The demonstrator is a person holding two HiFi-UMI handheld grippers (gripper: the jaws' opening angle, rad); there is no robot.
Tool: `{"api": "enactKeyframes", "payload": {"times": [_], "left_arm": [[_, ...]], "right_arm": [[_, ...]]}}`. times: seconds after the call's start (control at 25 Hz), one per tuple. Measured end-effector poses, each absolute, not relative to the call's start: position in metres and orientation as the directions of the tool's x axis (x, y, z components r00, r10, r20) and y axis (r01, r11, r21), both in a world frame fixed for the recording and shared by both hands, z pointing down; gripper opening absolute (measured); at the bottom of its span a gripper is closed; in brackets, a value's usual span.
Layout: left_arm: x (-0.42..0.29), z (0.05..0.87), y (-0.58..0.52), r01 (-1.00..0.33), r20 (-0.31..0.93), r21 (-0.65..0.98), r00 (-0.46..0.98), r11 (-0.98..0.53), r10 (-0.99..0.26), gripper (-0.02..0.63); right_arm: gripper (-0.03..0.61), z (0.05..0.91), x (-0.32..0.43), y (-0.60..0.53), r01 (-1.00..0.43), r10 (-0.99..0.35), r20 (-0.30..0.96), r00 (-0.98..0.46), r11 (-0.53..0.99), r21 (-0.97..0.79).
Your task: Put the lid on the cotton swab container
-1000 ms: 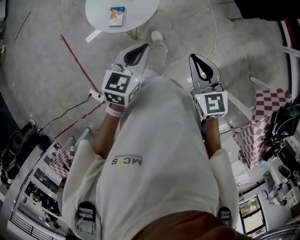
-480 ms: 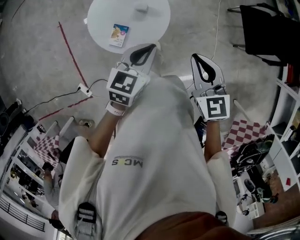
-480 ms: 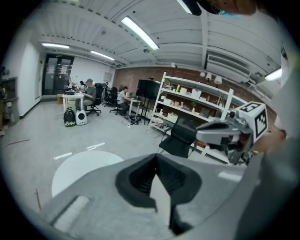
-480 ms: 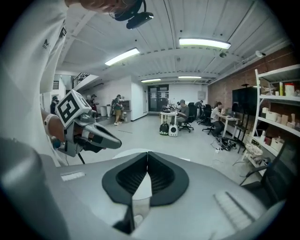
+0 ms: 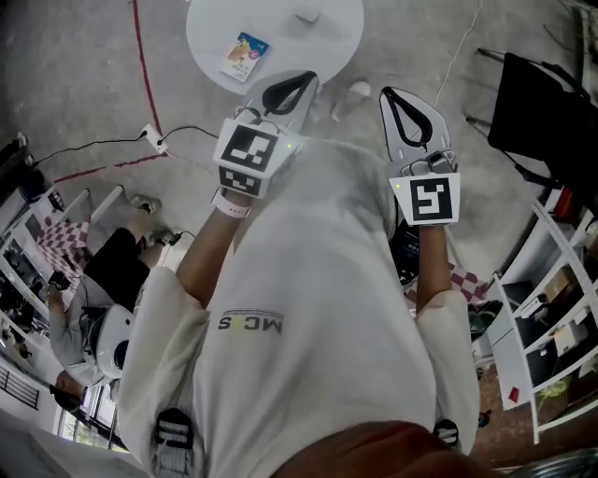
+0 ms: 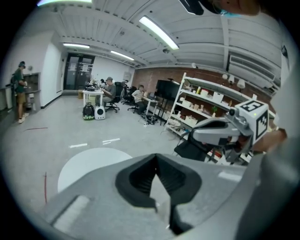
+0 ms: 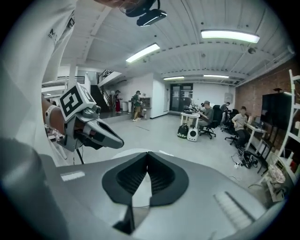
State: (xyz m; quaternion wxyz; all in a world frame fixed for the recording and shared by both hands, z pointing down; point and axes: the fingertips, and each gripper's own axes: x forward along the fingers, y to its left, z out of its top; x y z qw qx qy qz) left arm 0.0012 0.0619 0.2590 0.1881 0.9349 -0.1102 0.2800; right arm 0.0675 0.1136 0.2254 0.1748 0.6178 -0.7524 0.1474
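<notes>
At 11 o'clock in the head view a red line (image 5: 142,56) crosses the concrete floor. Just right of it, toward 12 o'clock, stands a round white table (image 5: 210,28). It carries a printed card (image 5: 246,54) and, further back, 1 small white object (image 5: 306,14). That object may belong to the task, but it is too small to tell whether it is container or lid. Below the table the left gripper (image 5: 304,82) is held up before the chest. In its own view its jaws are together at the tips with nothing between them. At 1 o'clock the right gripper (image 5: 391,95) is raised level with it, well apart from it, its jaws likewise together and empty. A black chair (image 5: 542,121) sits at 2 o'clock. Judging by this, the step in hand is the approach: neither of the 2 grippers has reached the table. The next move calls for closing on the table, finding both parts and parting the jaws over 1 of them. As for writing, the white shirt bears upside-down grey letters (image 5: 250,323) reading roughly "MC S". The card's print cannot be read, and each gripper's cube shows only a square marker.
</notes>
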Motion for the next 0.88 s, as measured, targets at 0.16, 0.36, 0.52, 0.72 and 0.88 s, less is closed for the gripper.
{"api": "enactKeyframes", "payload": {"times": [0.16,0.36,0.52,0.72,0.88], "left_arm": [[0.005,0.266,0.045,-0.366,0.578,0.266,0.801,-0.892,-0.156,0.0],[0.006,0.286,0.03,-0.408,0.595,0.263,0.782,-0.874,-0.186,0.0],[0.003,0.306,0.016,-0.444,0.598,0.261,0.772,-0.858,-0.218,0.0],[-0.001,0.328,0.0,-0.511,0.591,0.279,0.759,-0.813,-0.274,0.0],[-0.002,0.342,-0.009,-0.543,0.59,0.278,0.748,-0.793,-0.305,0.0]], "right_arm": [[0.001,0.238,0.069,0.091,-0.968,-0.861,0.453,-0.231,0.251,-0.016],[0.002,0.266,0.071,0.062,-0.956,-0.825,0.501,-0.261,0.294,-0.015],[0.0,0.291,0.064,0.038,-0.943,-0.802,0.521,-0.292,0.332,-0.019],[0.0,0.318,0.06,0.017,-0.938,-0.787,0.537,-0.304,0.345,-0.026],[0.0,0.339,0.059,0.002,-0.936,-0.778,0.548,-0.309,0.35,-0.03]]}}
